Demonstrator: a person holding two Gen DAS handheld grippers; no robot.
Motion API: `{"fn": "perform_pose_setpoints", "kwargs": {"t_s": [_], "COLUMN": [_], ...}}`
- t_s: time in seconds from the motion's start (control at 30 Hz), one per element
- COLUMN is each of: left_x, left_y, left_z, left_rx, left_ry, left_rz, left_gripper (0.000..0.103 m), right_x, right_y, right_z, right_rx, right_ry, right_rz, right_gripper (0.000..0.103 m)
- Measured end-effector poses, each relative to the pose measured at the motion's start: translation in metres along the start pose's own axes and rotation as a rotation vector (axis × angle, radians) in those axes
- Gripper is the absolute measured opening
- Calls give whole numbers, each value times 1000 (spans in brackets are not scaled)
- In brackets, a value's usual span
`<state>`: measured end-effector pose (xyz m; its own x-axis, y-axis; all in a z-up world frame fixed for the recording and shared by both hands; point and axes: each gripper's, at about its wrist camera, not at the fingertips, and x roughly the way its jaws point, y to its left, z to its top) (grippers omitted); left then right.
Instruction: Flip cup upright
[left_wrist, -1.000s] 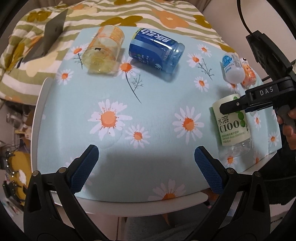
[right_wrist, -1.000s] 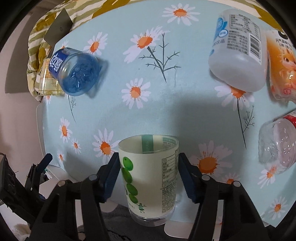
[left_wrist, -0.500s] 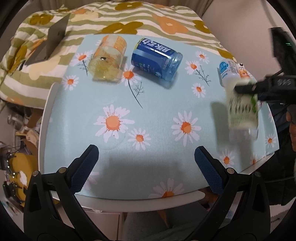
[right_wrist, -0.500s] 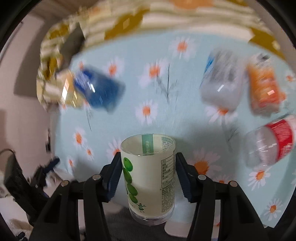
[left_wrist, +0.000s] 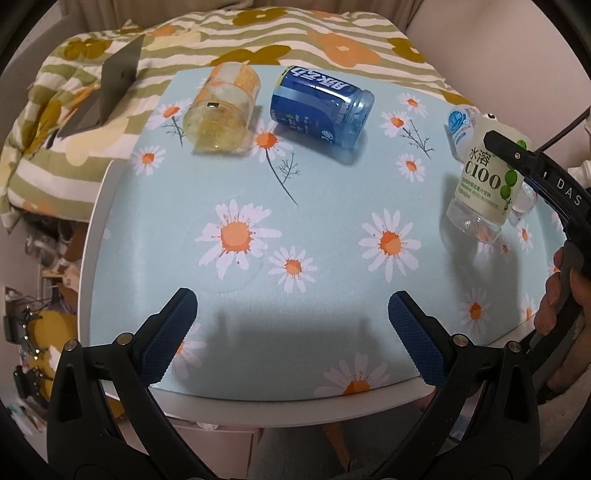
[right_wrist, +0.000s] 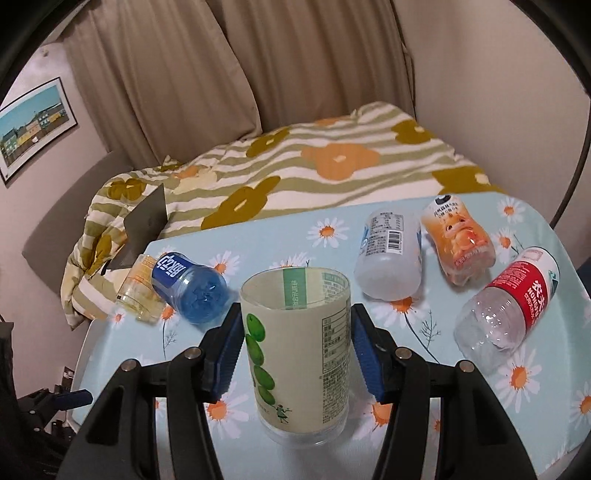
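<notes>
My right hand-held gripper (right_wrist: 295, 343) clamps the cup (right_wrist: 299, 354), mouth up, over the tabletop (right_wrist: 480, 406); my left hand-held gripper (left_wrist: 291, 332) hangs wide apart, holding nothing.

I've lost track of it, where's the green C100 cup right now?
The green C100 cup is upright between the right gripper's fingers, at the table's right edge, in front of the white bottle.

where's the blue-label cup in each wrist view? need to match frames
Left wrist: the blue-label cup lies on its side at top centre, on the far part of the table.
Right wrist: the same cup lies at left of centre, its clear base toward the camera.
Shared landmark: the yellow cup lying right beside it, in both views.
</notes>
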<state>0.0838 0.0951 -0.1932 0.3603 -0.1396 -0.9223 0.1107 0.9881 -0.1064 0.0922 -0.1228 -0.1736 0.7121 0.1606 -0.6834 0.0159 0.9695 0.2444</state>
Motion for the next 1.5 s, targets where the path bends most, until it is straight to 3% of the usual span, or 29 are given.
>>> {"fn": "perform_pose_setpoints", "kwargs": {"t_s": [0.33,0.93,1.23,1.27,1.33,1.4,1.5], "left_x": [3,3,0,0,-2,-4,-9], "left_y": [-10,-8,-7,-7,-8,-9,-12], "left_z": [-6,-14,-19,-20,-21,-22,-23], "left_rx": [16,12,15,15,15,14,14], "left_ry": [-14,3,-3,-6,-10,-15,-30], "left_rz": [21,35,36,36,37,37,45], "left_gripper": [103,103,103,103,103,103,103], "right_x": [-9,-35,-36,-36,-36,-39,-45], "right_y": [0,15,16,16,15,13,11], "right_z": [-23,-56,-57,-57,-57,-56,-55], "right_rx": [-40,-153,-151,-149,-142,-136,-134], "right_ry": [-73,-55,-57,-56,-49,-69,-95], "right_rz": [-7,-44,-49,-49,-54,-56,-59], "right_gripper": [58,58,59,61,75,99,103]}}
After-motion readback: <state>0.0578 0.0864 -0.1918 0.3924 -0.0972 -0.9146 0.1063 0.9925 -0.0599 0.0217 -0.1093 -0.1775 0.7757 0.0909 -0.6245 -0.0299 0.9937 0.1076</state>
